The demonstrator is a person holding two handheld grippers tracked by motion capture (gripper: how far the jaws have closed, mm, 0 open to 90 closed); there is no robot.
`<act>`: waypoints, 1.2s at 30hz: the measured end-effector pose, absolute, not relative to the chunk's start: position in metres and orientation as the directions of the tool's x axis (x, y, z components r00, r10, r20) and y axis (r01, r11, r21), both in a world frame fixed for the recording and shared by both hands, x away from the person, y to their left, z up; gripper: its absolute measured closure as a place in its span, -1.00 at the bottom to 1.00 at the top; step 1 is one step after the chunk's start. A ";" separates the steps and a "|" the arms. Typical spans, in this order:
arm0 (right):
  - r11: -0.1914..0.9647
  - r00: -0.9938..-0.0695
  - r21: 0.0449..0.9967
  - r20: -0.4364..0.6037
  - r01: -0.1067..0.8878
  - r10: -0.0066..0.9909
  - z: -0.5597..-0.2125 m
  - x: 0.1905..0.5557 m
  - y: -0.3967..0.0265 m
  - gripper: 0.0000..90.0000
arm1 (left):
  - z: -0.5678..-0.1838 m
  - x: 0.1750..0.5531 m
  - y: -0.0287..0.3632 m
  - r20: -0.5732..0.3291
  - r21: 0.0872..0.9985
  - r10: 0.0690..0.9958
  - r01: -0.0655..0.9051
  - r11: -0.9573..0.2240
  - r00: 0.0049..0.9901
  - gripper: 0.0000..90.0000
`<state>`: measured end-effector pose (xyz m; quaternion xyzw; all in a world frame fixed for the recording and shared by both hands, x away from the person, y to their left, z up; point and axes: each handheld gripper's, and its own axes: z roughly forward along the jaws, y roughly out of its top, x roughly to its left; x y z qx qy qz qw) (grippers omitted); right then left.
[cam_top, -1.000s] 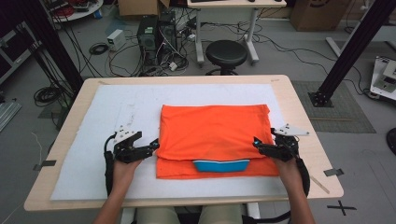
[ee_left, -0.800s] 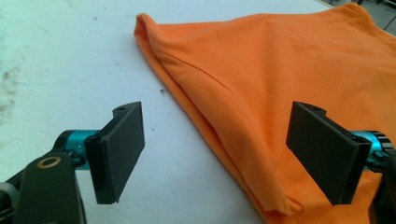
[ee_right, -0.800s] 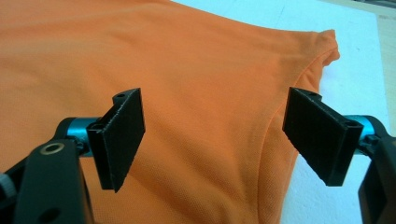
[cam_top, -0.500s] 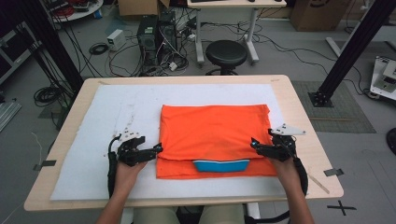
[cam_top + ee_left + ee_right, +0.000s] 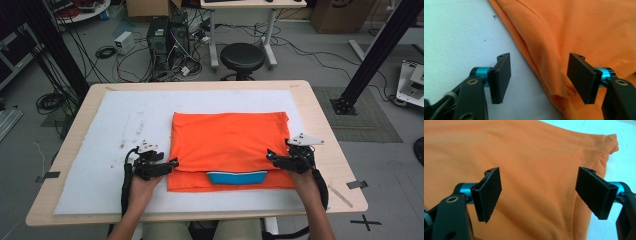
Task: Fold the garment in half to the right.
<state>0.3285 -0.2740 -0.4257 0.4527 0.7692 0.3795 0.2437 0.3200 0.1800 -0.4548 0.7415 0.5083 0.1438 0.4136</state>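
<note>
Slid inward: left gripper (image 5: 169, 163), jaws just narrowing astride shirt (image 5: 230, 145) edge, not yet pinching. Right gripper (image 5: 272, 156) gaping wide over opposite edge. Soft, light, floppy; best pinched at doubled side folds.

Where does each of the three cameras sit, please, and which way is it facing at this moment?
High view: above the person's side, looking forward and down on the white-covered wooden table; forearms, left gripper and right gripper flank the folded orange knit shirt.
Left gripper view: rides the left gripper, facing the shirt's layered edge; its jaws have just been closing, the edge between them, pads not pressing.
Right gripper view: rides the right gripper, open over the shirt.
All share the shirt.
</note>
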 end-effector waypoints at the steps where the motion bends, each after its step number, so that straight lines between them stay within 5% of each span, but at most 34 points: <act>1: 0.303 -0.472 0.803 -0.031 0.513 0.881 -0.426 0.328 -0.274 -0.53 | -0.455 0.320 0.179 -0.199 0.762 0.878 0.632 -0.141 0.436 -0.13; 18: 0.324 -0.502 0.796 -0.029 0.511 0.864 -0.421 0.334 -0.258 -0.53 | -0.453 0.314 0.167 -0.142 0.769 0.884 0.612 -0.186 0.446 0.32; 29: 0.353 -0.554 0.762 0.008 0.542 0.833 -0.415 0.371 -0.226 -0.53 | -0.454 0.315 0.166 -0.170 0.769 0.864 0.612 -0.185 0.475 0.75; 36: 0.392 -0.596 0.734 0.022 0.555 0.802 -0.407 0.402 -0.199 -0.53 | -0.453 0.315 0.165 -0.164 0.768 0.865 0.611 -0.190 0.474 0.81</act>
